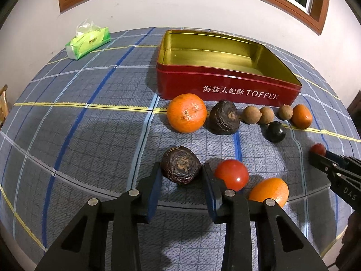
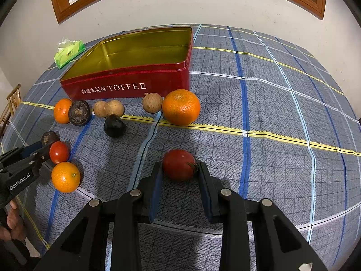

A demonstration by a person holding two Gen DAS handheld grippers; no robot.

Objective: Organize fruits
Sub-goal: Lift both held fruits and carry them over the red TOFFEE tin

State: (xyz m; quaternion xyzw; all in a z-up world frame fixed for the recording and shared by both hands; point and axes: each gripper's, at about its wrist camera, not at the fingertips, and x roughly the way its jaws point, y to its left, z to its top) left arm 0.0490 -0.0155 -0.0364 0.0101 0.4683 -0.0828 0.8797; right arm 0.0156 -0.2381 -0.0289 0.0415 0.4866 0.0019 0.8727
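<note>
A red toffee tin [image 1: 225,88] with a gold inside stands open and empty at the back; it also shows in the right wrist view [image 2: 126,85]. Fruits lie in front of it. My left gripper [image 1: 181,169] is open around a wrinkled dark passion fruit [image 1: 180,164] on the cloth. My right gripper [image 2: 180,168] is open around a red tomato [image 2: 179,164], its pads close to the sides. Nearby lie a large orange [image 1: 186,113], a second passion fruit [image 1: 224,117], brown longans [image 1: 258,115], a dark round fruit [image 1: 275,131], a tomato [image 1: 231,174] and small oranges [image 1: 269,191].
A green tissue pack [image 1: 88,43] lies at the back left near the wall. The table is covered with a blue plaid cloth [image 2: 270,103]. A wooden chair [image 2: 11,106] stands off the left edge. The right gripper appears in the left wrist view [image 1: 318,155].
</note>
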